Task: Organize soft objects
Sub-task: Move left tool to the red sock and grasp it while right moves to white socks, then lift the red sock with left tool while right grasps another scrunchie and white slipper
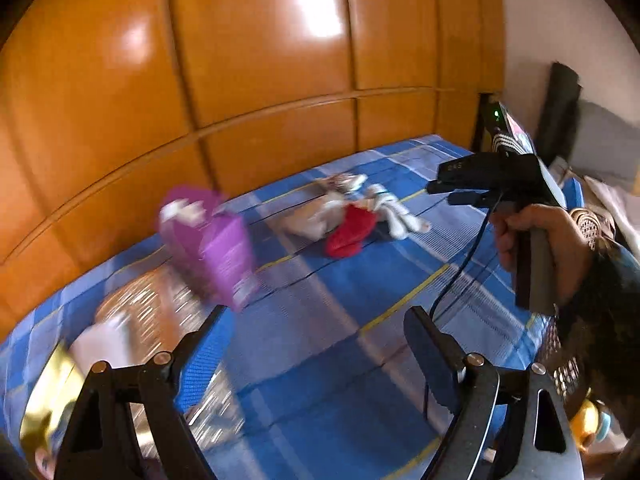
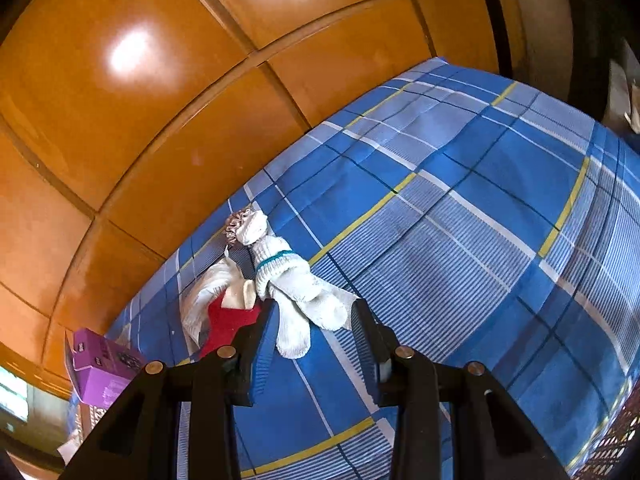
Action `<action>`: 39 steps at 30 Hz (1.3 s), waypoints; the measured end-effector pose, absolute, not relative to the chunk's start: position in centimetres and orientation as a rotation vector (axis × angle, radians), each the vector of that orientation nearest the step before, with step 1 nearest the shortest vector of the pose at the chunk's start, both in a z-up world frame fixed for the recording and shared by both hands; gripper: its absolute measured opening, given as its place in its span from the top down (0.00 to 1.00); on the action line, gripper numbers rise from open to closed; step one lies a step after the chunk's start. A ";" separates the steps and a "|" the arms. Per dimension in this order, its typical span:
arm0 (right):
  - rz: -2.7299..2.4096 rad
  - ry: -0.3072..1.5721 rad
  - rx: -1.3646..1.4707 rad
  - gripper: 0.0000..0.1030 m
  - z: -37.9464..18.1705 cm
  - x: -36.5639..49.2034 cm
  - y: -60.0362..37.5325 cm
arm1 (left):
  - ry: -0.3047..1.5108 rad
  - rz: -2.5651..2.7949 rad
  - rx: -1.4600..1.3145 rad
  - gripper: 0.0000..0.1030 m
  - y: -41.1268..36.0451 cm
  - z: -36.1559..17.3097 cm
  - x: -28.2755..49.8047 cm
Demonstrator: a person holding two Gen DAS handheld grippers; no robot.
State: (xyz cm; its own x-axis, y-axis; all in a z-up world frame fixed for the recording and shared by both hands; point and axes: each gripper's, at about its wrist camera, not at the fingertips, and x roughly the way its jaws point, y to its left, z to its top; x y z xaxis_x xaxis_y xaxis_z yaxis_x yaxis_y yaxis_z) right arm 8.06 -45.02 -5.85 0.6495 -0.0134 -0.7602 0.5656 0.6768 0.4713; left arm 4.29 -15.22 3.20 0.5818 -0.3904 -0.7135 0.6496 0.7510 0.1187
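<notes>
Where socks [image 2: 296,280] lie, right claw [image 2: 316,340] apart.

A glossy orange-brown wooden panelled wall [image 1: 256,92] rose beyond the jaws, split by dark grooves into large rectangles, with bright white patches of light reflected on its upper panels. Below and ahead of the jaws spread a bed covered in a blue, grey and white checked sheet with thin yellow lines [image 2: 460,216], its far edge meeting the wood panels. To the right of the jaws in the left wrist view stood a plain white plastered wall [image 1: 560,32], with a dark upright slab-shaped object [image 1: 558,112] leaning against it; what it was could not be told.
</notes>
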 end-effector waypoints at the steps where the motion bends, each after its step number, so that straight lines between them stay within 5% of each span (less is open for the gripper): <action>1: -0.371 0.807 0.781 0.64 -5.9 8.1 -45.1 | 0.730 -0.631 0.413 0.17 -16.7 2.6 5.0; 9: -0.356 0.805 0.900 0.64 -6.6 7.6 -46.5 | 0.815 -0.695 0.460 0.32 -24.8 -1.9 10.7; 22: -0.268 0.821 1.000 0.63 -7.3 8.0 -46.5 | 0.820 -0.683 0.615 0.32 -33.5 -8.5 17.7; 24: -0.263 0.823 1.006 0.63 -7.4 8.0 -46.5 | 0.841 -0.682 0.631 0.49 -34.3 -9.6 18.5; 25: -0.259 0.824 1.008 0.63 -7.4 8.0 -46.5 | 0.861 -0.681 0.633 0.75 -34.4 -10.0 18.8; 39: -0.235 0.833 0.959 0.63 -7.3 8.3 -45.9 | 0.985 -0.747 0.395 0.80 -22.1 -8.4 12.6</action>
